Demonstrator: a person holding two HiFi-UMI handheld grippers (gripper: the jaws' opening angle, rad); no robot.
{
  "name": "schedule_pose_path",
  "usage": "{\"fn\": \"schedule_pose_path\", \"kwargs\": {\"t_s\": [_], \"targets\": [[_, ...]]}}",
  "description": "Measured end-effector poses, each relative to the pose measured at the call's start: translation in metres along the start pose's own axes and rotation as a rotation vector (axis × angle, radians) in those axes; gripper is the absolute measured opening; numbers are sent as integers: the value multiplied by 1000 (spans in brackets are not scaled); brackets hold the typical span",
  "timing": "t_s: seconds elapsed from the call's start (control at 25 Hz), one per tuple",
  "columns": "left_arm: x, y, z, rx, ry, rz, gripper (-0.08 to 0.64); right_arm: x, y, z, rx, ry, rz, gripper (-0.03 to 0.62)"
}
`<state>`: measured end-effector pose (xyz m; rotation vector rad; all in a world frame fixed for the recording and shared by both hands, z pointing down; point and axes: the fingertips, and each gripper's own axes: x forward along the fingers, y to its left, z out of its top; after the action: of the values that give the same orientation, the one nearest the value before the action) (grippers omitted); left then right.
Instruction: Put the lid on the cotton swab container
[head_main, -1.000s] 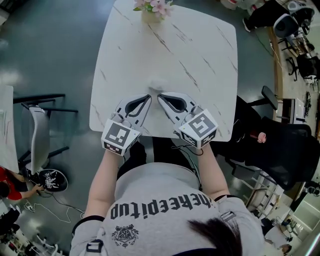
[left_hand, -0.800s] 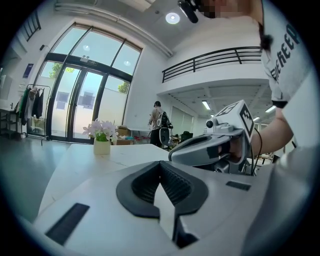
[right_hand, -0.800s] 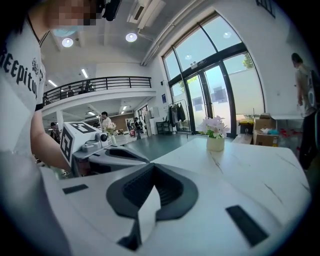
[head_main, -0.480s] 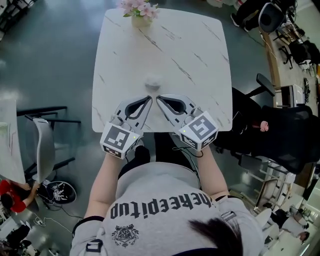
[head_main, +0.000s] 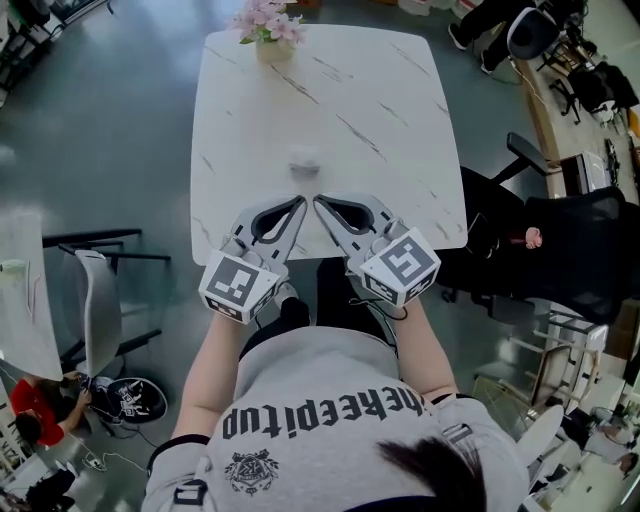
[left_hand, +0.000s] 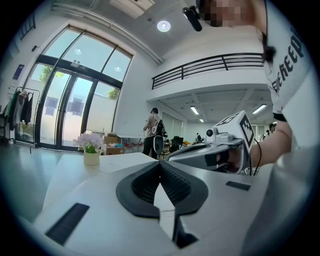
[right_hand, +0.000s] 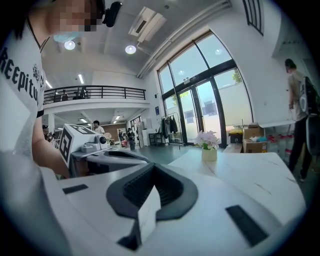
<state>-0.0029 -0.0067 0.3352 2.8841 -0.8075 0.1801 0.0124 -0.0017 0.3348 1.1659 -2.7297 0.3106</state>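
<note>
Head view looks steeply down on a small white cotton swab container (head_main: 304, 157) standing alone on a white table (head_main: 400, 130) whose marble-patterned top carries thin grey veins. The container lies just beyond the tips of both grippers, on the line where they converge, apart from them and touching neither. From above its outline reads as round, so its long axis appears to run upright, toward the camera; it is too small to tell whether a lid sits on it. The left gripper (head_main: 300, 201) and the right gripper (head_main: 319, 200) angle inward over the table's near edge, forming a V with their tips close together. Left gripper view shows its jaws pressed together at the tip with nothing between them, the black ribbed pads (left_hand: 175, 181) curving into smooth white plastic shells. Right gripper view shows the same: jaws closed on nothing, ribbed dark pads (right_hand: 137, 189) framed by a matte black rim. A pale vase of pink flowers (head_main: 265, 30) stands at the far edge of the table.
</note>
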Motion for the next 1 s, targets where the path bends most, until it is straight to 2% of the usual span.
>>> {"fn": "schedule_pose_path", "kwargs": {"t_s": [0.56, 1.0], "targets": [[-20, -19, 13, 34, -35, -42, 15, -20, 25, 12, 3, -78, -45, 9], [-31, -27, 20, 40, -61, -60, 15, -25, 41, 17, -19, -97, -54, 9]]}}
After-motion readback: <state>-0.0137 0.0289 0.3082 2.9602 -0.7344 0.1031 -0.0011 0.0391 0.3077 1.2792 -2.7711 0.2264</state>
